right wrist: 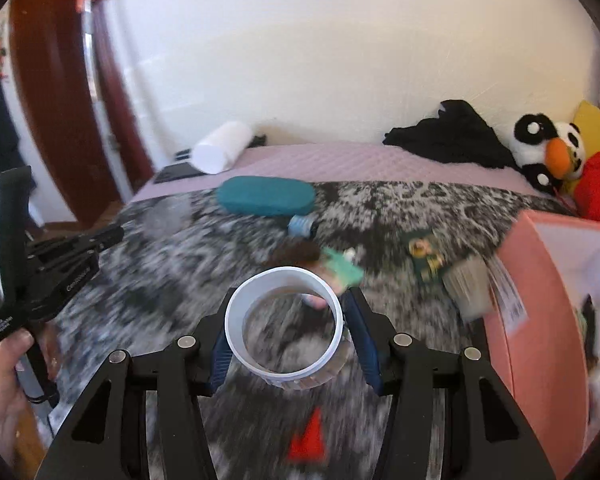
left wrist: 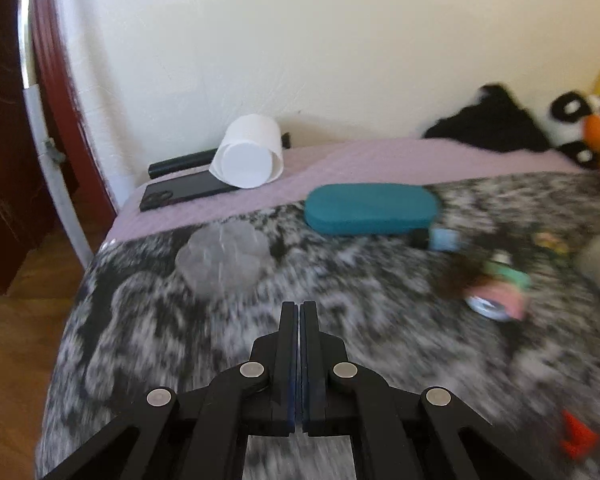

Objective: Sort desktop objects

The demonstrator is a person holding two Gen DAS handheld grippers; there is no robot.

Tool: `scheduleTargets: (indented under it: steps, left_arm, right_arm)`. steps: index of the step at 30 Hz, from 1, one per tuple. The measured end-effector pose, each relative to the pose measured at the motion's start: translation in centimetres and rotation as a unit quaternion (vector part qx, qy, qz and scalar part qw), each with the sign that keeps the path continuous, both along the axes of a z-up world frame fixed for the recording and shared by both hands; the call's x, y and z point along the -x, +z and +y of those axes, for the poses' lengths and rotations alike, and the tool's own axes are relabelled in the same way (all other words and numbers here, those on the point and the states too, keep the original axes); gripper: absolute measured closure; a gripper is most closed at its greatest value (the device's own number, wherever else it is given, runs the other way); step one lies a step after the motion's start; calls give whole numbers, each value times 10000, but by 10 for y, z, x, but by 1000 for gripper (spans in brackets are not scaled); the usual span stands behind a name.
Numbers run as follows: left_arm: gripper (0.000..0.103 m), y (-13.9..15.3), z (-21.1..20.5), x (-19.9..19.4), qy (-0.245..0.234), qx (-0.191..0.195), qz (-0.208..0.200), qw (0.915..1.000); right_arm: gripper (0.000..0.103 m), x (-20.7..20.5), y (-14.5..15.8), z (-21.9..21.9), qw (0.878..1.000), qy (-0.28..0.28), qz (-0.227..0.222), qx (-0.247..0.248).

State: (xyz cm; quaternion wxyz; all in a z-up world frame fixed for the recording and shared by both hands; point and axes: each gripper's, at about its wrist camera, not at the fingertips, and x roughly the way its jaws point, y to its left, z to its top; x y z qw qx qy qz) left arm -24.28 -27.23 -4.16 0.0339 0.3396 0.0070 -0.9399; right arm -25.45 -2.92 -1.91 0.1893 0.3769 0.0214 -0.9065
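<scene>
My right gripper (right wrist: 286, 328) is shut on a roll of clear tape with a white core (right wrist: 236, 332), held above the black-and-white blanket (right wrist: 160, 272). My left gripper (left wrist: 299, 305) is shut and empty over the blanket; it also shows at the left of the right wrist view (right wrist: 114, 236). On the blanket lie a teal case (left wrist: 370, 208) (right wrist: 266, 196), a small blue item (left wrist: 444, 240) (right wrist: 300, 225), pink and green tape rolls (left wrist: 500, 288) (right wrist: 340, 270), a clear flower-shaped container (left wrist: 222, 258) and a red piece (left wrist: 576, 438) (right wrist: 308, 438).
An open pink box (right wrist: 540, 320) stands at the right with things inside. A white cup (left wrist: 248, 152) and a black phone (left wrist: 180, 194) lie on the pink sheet at the back. Black cloth (right wrist: 452, 136) and a plush penguin (right wrist: 548, 148) sit by the wall. Wooden floor is left.
</scene>
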Motion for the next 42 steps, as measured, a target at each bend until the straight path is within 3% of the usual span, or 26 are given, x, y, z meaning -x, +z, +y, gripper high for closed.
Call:
scheduleTargets:
  steps: [6, 12, 18, 23, 28, 34, 38, 39, 40, 41, 42]
  left_arm:
    - [103, 40, 38, -107, -553, -350, 404, 9970]
    - [103, 60, 114, -174, -1340, -409, 672, 9879]
    - [103, 74, 195, -224, -2116, -358, 875, 9728]
    - [103, 74, 275, -212, -2760, -310, 745, 9578]
    - [103, 89, 353, -179, -3196, -172, 804, 9440]
    - [103, 100, 434, -98, -3354, -230, 650, 9396]
    - [103, 82, 472, -35, -3241, -150, 370, 9452]
    - [97, 73, 477, -20, -3141, -74, 263, 9490]
    - [67, 63, 482, -5, -3022, 21, 148, 9531]
    - [47, 56, 483, 4, -2873, 98, 98, 9578]
    - [27, 53, 479, 9, -2690, 154, 123, 9629]
  right_arm:
    - [48, -102, 13, 28, 9997, 161, 100, 182]
    - [48, -188, 18, 65, 9990, 27, 136, 416]
    - [48, -242, 27, 121, 9970, -415, 235, 615]
    - [48, -267, 39, 176, 9927, -948, 457, 592]
    - [48, -258, 53, 242, 9839, -1566, 592, 629]
    - [48, -194, 71, 325, 9684, -2324, 760, 502]
    - [47, -120, 67, 376, 9601, -2686, 585, 520]
    - [47, -100, 61, 385, 9597, -2721, 465, 520]
    - [46, -84, 56, 391, 9589, -2771, 367, 478]
    - [43, -75, 51, 391, 9575, -2846, 305, 365]
    - [30, -66, 46, 391, 9558, -2921, 244, 252]
